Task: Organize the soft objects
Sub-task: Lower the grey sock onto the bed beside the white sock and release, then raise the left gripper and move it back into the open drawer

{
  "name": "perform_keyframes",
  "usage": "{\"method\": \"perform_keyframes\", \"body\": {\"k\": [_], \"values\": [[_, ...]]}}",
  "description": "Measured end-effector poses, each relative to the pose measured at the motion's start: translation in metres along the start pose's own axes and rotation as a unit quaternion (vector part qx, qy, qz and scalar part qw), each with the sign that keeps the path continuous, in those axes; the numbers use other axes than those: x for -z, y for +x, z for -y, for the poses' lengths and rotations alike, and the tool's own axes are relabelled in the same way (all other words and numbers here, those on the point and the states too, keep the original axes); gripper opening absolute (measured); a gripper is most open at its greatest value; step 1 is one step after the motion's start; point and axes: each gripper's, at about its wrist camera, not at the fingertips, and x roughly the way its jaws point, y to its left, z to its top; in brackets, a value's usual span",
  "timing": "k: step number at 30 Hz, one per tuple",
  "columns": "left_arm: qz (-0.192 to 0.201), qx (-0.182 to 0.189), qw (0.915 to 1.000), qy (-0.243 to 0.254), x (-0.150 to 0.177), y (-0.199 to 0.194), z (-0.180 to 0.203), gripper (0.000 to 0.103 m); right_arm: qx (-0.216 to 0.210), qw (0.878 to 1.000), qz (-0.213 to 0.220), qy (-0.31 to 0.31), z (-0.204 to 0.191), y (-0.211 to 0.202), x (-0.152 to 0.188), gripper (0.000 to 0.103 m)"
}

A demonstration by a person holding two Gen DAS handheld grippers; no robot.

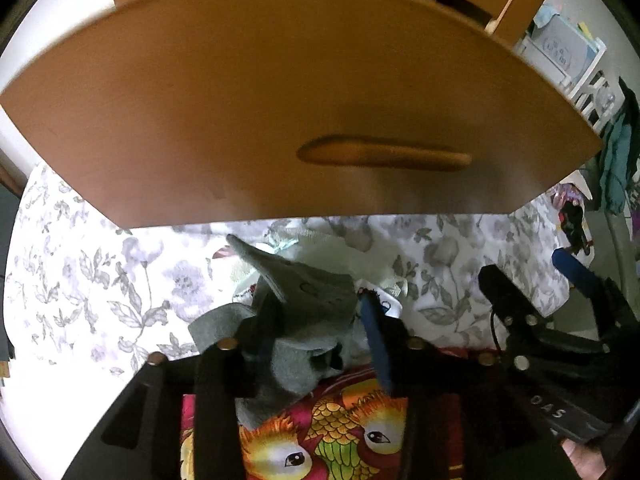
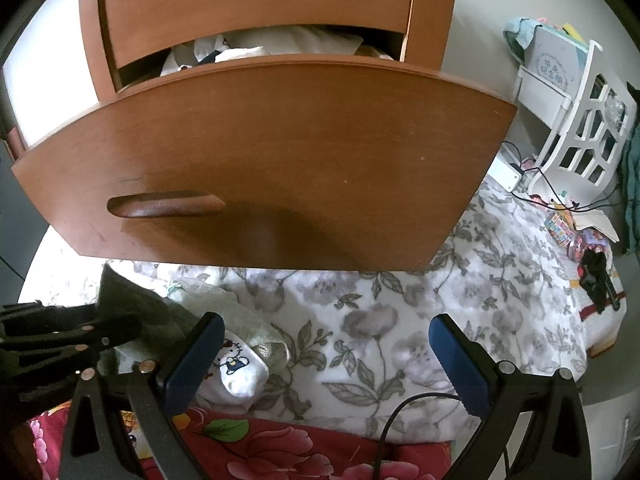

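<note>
Left gripper (image 1: pixel 320 344) standing half open around grey sock (image 1: pixel 304 300), pads not pressing. Right gripper (image 2: pixel 324 364) gaping wide, empty. Drawer (image 2: pixel 280 152) holding clothes; near-left pile waiting.

Setting: bedroom in a home

Landmark is the wooden drawer front (image 2: pixel 264 160), pulled out from a brown dresser (image 2: pixel 256 12); folded clothes (image 2: pixel 280 46) show in the gap behind it. Directly below the drawer lies a grey-flowered white bedspread (image 2: pixel 380 312), with a red floral blanket (image 2: pixel 288 452) nearer the camera. To the right of the drawer, a white cut-out shelf rack (image 2: pixel 580 128) holds papers, small toys beneath it
</note>
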Motion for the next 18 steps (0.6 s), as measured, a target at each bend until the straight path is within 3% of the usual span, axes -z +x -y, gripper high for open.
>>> {"method": "perform_keyframes", "body": {"k": [3, 5, 12, 18], "values": [[0.017, -0.005, 0.9998, -0.005, -0.005, -0.01, -0.002, 0.065, 0.001, 1.0, 0.001, 0.0, 0.0, -0.001, 0.0, 0.103], [0.024, -0.004, 0.9996, -0.01, -0.006, -0.016, -0.004, 0.068, 0.001, 1.0, 0.001, 0.0, 0.001, -0.001, 0.0, 0.103], [0.062, -0.004, 0.9977, -0.027, -0.008, -0.035, -0.009, 0.09, 0.001, 1.0, 0.001, 0.0, 0.001, -0.001, 0.0, 0.103], [0.087, 0.001, 0.9961, -0.017, -0.006, -0.049, -0.005, 0.099, 0.001, 1.0, 0.001, 0.0, 0.001, -0.002, 0.0, 0.103]]}}
